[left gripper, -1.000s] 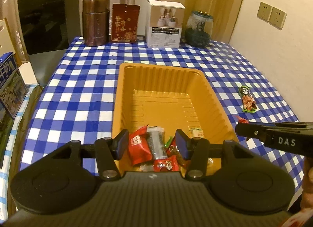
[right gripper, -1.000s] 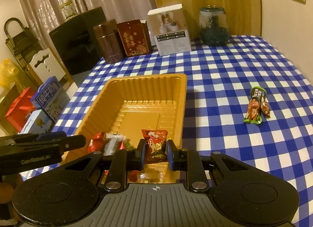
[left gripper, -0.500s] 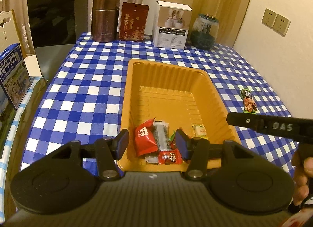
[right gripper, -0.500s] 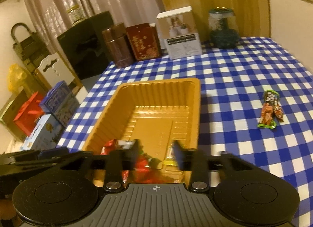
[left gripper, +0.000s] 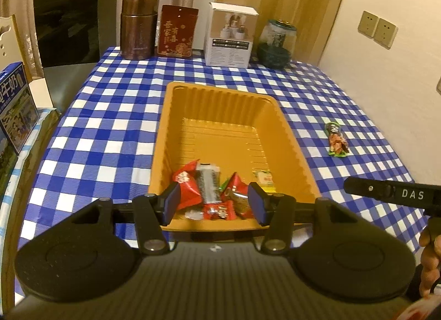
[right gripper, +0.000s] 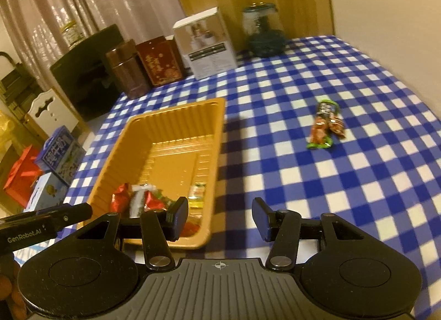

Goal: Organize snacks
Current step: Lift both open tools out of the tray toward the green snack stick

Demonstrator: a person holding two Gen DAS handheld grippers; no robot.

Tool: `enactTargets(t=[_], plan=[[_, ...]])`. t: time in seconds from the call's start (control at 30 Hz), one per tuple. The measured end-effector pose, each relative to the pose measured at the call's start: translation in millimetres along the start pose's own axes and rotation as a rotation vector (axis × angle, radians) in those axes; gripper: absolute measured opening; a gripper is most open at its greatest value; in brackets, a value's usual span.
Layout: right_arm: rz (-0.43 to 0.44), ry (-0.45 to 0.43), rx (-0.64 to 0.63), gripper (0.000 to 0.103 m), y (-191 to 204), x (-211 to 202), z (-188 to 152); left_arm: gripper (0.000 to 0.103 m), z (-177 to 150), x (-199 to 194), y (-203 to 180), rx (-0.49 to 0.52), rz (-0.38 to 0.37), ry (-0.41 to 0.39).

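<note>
An orange plastic tray [left gripper: 286, 138] [right gripper: 171, 118] sits on the blue checked tablecloth. Several wrapped snacks [left gripper: 212, 190] [right gripper: 143, 200] lie at its near end, mostly red, one yellow. A green and red snack packet [left gripper: 335, 140] [right gripper: 323, 127] lies on the cloth to the tray's right. My left gripper [left gripper: 215, 204] is open and empty above the tray's near edge. My right gripper [right gripper: 220, 219] is open and empty, over the tray's near right corner and the cloth beside it. Its side shows in the left wrist view [left gripper: 391, 192].
At the table's back stand a brown canister [left gripper: 139, 31], a red box [left gripper: 177, 32], a white box [left gripper: 231, 36] and a glass jar [left gripper: 277, 44]. A black appliance [left gripper: 69, 19] and milk cartons [left gripper: 15, 110] are at the left. A wall is at the right.
My right gripper let go of a red snack packet over the tray, opened, and swung right. The left gripper pulled back a little and stays open.
</note>
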State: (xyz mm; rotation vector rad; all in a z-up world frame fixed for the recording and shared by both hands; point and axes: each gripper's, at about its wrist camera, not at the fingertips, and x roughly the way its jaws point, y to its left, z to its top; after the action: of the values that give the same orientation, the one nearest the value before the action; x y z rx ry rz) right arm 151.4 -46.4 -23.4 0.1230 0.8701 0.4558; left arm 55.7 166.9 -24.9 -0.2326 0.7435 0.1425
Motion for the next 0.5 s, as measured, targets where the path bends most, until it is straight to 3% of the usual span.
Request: enactTargets(t=[0.37, 0.5], plan=[[-0.021, -0.033, 0.035, 0.052, -11, -40, -8, 0.053, -3, -20, -31, 0.036, -0.038, -0.012], [-0.036, -0.044, 0.046, 0.052, -18, -52, -11, 0.062, -3, -26, -41, 0.036, -0.058, -0.021]])
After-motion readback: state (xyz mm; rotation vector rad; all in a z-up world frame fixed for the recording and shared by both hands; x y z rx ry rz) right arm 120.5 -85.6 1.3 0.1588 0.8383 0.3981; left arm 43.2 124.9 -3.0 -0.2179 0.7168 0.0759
